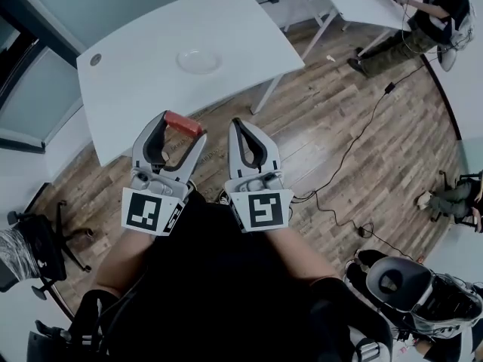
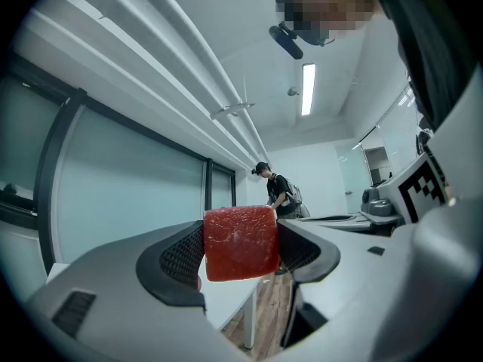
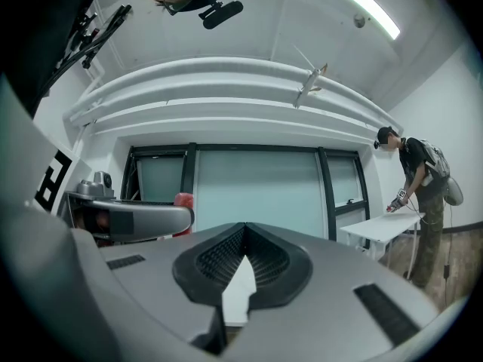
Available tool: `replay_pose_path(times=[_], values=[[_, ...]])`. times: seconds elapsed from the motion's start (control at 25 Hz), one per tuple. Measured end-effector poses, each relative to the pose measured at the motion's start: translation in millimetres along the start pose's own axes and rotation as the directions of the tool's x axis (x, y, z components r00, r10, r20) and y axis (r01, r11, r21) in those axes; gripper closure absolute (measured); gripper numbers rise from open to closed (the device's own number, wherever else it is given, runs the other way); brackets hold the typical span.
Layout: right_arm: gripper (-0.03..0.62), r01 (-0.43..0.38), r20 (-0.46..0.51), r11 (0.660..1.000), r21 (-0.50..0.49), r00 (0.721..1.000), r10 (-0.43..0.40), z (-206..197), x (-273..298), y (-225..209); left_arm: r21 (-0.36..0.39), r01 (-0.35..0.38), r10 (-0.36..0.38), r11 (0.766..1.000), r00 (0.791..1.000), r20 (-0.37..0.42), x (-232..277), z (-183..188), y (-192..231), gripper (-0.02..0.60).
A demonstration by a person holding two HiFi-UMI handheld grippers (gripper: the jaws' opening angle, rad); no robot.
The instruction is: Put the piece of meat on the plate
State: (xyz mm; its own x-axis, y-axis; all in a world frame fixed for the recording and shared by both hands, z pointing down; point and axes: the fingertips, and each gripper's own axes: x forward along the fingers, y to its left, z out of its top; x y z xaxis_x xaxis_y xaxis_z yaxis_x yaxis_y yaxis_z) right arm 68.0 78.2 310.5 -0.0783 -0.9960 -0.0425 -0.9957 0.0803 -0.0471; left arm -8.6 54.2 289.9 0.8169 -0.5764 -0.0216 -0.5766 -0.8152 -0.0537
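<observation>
1 piece of meat [image 1: 182, 121], a red block, is pinched between the fingers [image 2: 181, 256] of the left gripper [image 1: 183, 127]. In the left gripper view its 2 flat sides press against the ribbed inner faces, right at the tips. It hangs in the air over the near edge of the white surface [image 1: 136, 89]. That is well apart from the plate [image 1: 198, 60], which lies empty near the middle of that surface. The right gripper [image 1: 241, 129] is just beside the left, its fingers closed together on nothing.

The carry to the plate is not yet done. The grip looks shallow, so a jolt or a slackened squeeze on the way could let the slick meat slide out. It would then drop onto the surface or the wooden floor [image 1: 362, 127]. Opening the fingers too high could make it bounce or tumble off the shallow plate. Coming in too low could shove the light plate toward the far edge.
</observation>
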Motion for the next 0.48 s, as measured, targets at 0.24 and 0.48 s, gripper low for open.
replay_pose_path(times=[0.24, 0.48], values=[[0.591, -0.004, -0.008, 1.0, -0.005, 1.0, 0.004, -6, 5, -3, -0.024, -0.019, 0.019, 1.0, 1.0, -0.002, 5, -12, 5, 0.281], [0.591, 0.029, -0.085, 0.999, -0.025, 0.996, -0.031, -23, 27, -29, -0.047, 0.001, -0.001, 0.999, 1.0, -0.009, 40, -23, 17, 0.281]])
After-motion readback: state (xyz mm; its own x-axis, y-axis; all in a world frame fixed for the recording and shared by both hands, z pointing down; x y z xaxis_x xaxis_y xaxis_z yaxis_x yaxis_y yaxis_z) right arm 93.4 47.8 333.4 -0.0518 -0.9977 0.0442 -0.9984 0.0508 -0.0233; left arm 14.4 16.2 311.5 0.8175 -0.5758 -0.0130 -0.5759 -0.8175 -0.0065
